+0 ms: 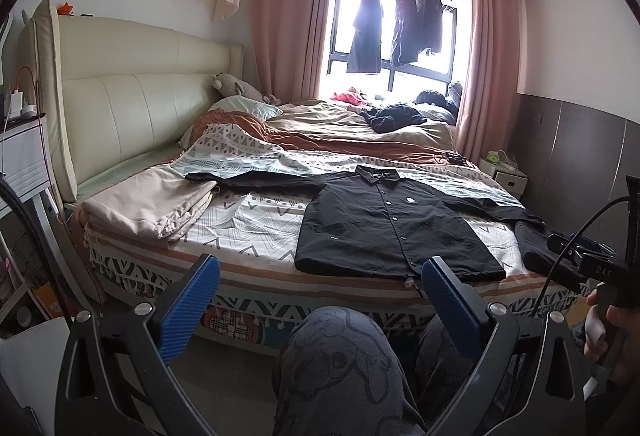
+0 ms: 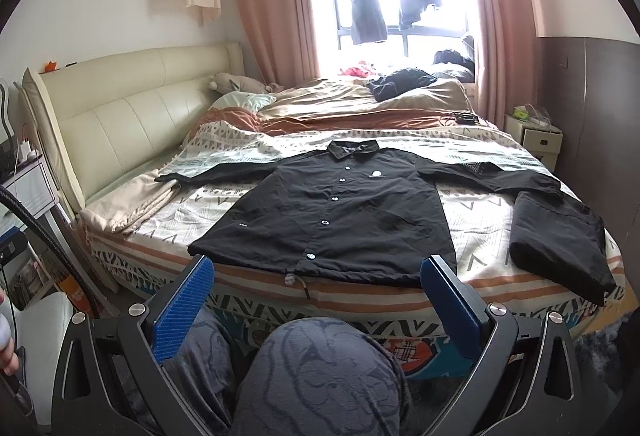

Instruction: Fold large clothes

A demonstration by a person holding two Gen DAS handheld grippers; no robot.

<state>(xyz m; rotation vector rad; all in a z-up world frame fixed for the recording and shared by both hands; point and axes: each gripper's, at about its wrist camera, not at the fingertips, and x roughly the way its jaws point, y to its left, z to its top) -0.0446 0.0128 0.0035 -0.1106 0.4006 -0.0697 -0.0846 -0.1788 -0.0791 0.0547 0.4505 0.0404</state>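
**Black shirt laid flat, both grippers held back from the bed edge**

A black long-sleeved button-front shirt (image 2: 336, 211) lies face up on the zigzag-patterned bedspread (image 2: 476, 220), collar toward the window, sleeves stretched out to either side, hem at the near edge of the bed. The left gripper (image 1: 320, 288) and the right gripper (image 2: 320, 286) each show blue ribbed fingers spread wide, empty, short of the shirt and above the person's knees. A folded black garment (image 2: 560, 240) lies to the right of the shirt; a folded beige cloth (image 1: 156, 203) lies to its left.

The step in hand is probably the first sleeve fold. Judged best: pinch a single cuff or shoulder seam, lift only slightly, and draw the sleeve across the chest without dragging the body of the shirt.

The left cuff lies against the beige cloth and is hard to make out. The right sleeve end merges with the folded black garment.
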